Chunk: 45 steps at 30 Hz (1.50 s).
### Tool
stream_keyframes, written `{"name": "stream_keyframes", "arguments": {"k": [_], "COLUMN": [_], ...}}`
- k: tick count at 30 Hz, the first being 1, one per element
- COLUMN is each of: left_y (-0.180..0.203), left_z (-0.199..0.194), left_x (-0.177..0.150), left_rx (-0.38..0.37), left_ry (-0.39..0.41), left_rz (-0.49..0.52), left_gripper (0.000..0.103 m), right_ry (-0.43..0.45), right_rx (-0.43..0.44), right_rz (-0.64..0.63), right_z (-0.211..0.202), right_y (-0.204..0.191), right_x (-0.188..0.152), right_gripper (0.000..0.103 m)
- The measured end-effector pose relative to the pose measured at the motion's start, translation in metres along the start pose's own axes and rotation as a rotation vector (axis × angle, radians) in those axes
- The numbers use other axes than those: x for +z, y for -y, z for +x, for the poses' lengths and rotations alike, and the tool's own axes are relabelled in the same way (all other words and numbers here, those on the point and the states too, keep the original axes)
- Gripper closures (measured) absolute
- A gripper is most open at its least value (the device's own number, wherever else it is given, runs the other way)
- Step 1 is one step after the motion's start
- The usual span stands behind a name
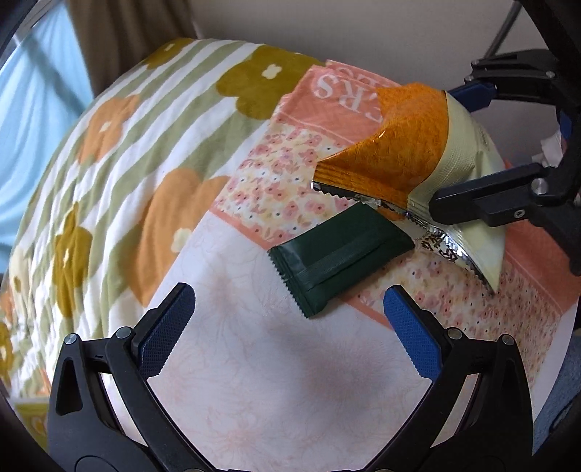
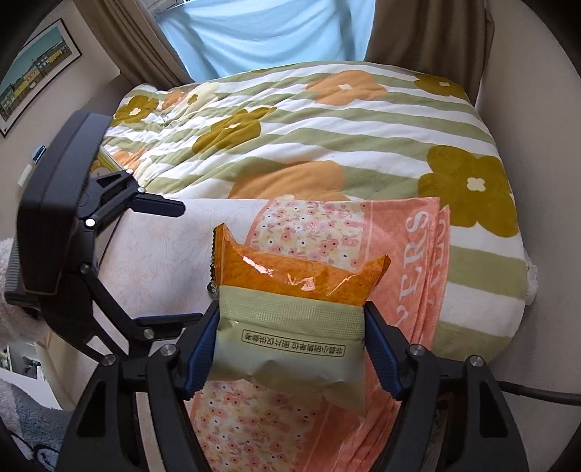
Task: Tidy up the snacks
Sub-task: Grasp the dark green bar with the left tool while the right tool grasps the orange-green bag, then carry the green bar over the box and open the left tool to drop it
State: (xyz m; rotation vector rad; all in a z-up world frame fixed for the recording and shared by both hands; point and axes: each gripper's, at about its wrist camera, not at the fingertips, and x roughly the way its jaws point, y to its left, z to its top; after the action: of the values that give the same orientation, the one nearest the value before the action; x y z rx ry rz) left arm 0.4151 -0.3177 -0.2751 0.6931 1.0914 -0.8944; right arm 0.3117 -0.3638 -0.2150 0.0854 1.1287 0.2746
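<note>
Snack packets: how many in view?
2. The orange-and-cream snack packet is clamped in the right gripper; the dark green snack packet lies on the pink floral cloth, partly under it. Others may be hidden.

a home bedroom: bed under a flowered, striped quilt (image 2: 326,145), brown curtains (image 2: 432,32) at a window, framed picture (image 2: 32,72) on the wall, pink floral towel (image 1: 290,152) spread on top.

flowered bed (image 2: 363,119), pink towel (image 2: 410,254), green packet (image 1: 337,250)
</note>
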Motion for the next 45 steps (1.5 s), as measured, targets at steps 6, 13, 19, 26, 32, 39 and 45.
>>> {"name": "stream_keyframes", "arguments": {"k": [6,13,19,26,32,39,45], "left_y": [0.005,0.025,0.036,0.045,0.048,0.035,0.016], "left_z": [0.016,0.031,0.031,0.024,0.013,-0.024,-0.080], "left_x": [0.015,0.024,0.020,0.004,-0.004,-0.008,-0.014], "left_rx": [-0.065,-0.076,-0.120,-0.099,-0.081,-0.047,0.032], "left_ry": [0.012,0.013,0.012,0.009,-0.014,0.018,0.082], "left_rz": [0.107,0.201,0.216,0.207,0.165,0.046,-0.078], "left_gripper": [0.000,0.017,0.042,0.053,0.054,0.054,0.054], "right_ry": [0.040,0.069,0.086,0.107,0.122,0.148,0.187], "right_rx": [-0.032,-0.064,-0.061,-0.053,-0.048,-0.044,-0.037], "right_rz": [-0.005,0.039,0.077,0.077,0.077,0.058,-0.003], "right_z": [-0.034,-0.057,-0.061,-0.065,-0.067,-0.080,-0.102], "right_y": [-0.009,-0.003,0.004,0.004,0.003,-0.002,-0.017], "right_x": [-0.009,-0.022,-0.027,-0.029,-0.029,-0.026,-0.011], "right_gripper": [0.034,0.034,0.034,0.034,0.034,0.034,0.034]}}
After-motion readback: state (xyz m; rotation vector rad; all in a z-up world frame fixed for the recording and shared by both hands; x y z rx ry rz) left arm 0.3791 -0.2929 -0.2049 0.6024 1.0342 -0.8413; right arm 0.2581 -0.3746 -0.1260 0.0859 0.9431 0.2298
